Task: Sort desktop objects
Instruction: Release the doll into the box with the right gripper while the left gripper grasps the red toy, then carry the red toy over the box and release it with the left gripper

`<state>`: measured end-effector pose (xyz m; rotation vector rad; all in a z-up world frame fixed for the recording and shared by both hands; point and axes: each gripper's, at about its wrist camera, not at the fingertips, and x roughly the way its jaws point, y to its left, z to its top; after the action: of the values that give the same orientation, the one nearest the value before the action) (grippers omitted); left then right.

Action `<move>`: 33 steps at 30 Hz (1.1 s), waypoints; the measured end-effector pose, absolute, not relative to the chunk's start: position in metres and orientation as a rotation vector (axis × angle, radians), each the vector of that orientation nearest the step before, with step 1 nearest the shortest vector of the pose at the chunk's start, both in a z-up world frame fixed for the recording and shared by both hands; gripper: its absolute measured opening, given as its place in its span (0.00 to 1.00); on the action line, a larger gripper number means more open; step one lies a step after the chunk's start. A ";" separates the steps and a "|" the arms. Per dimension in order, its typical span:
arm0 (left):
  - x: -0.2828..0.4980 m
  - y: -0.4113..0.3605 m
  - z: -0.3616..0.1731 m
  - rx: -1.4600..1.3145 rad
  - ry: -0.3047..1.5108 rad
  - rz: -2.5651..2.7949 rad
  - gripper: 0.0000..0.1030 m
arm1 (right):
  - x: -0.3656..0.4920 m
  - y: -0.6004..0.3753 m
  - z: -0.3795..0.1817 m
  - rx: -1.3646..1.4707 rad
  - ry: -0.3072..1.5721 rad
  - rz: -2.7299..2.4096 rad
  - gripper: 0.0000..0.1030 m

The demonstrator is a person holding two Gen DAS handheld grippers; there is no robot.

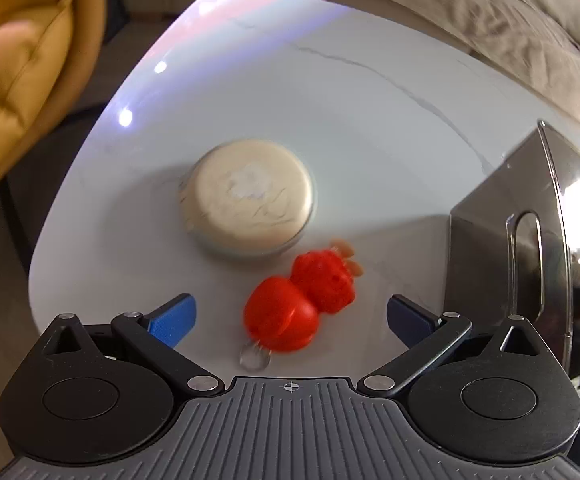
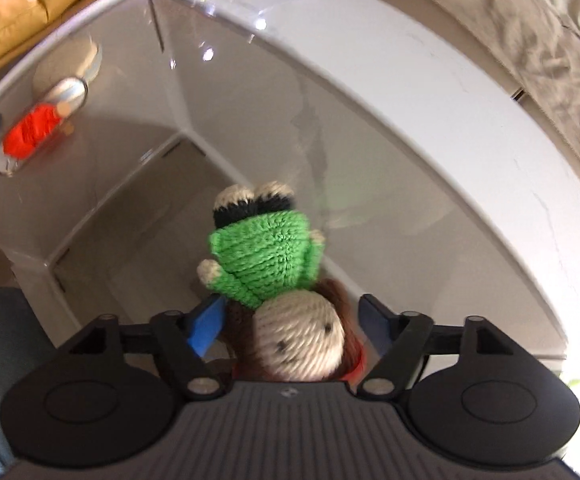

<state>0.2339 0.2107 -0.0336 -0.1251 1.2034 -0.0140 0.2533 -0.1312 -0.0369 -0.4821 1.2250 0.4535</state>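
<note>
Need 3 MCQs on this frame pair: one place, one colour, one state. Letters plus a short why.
1. Where does the red knitted toy lie?
A. on the white table, nearer the camera than the round cream tin
B. inside the clear plastic bin
C. on the yellow cushion

2. What colour is the crocheted frog in the clear plastic bin?
A. blue
B. green
C. orange

3. How does the left gripper stand?
A. shut on the tin
B. shut on the red toy
C. open, pads clear of the red toy

Answers:
1 A, it rests on the tabletop just below the tin in the left wrist view.
2 B, green body with black-and-cream eyes.
3 C, gaps show on both sides of the toy.
</note>
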 end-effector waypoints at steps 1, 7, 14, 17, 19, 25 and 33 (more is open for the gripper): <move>0.236 0.206 -0.035 -0.091 1.197 -0.040 1.00 | 0.251 -0.136 -0.030 -0.473 1.214 0.450 0.76; 0.231 0.179 -0.045 0.277 1.103 -0.178 1.00 | 0.220 -0.177 0.026 -0.204 1.115 0.457 0.81; 0.231 0.154 -0.077 0.490 1.200 -0.180 1.00 | 0.181 -0.243 0.066 0.196 1.082 0.509 0.82; 0.238 0.147 -0.086 0.491 1.236 -0.176 0.99 | 0.178 -0.255 0.065 0.291 1.107 0.516 0.82; 0.243 0.145 -0.091 0.481 1.263 -0.167 0.91 | 0.178 -0.260 0.065 0.323 1.117 0.514 0.82; 0.247 0.145 -0.083 0.442 1.286 -0.157 0.55 | 0.166 -0.262 0.060 0.364 1.119 0.506 0.84; 0.228 0.134 -0.031 0.417 1.202 -0.167 0.55 | 0.165 -0.268 0.048 0.436 1.103 0.494 0.89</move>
<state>0.2275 0.1339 -0.0305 0.4172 1.2021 -0.1674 0.1651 -0.2677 0.0483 0.4356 1.1026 0.4944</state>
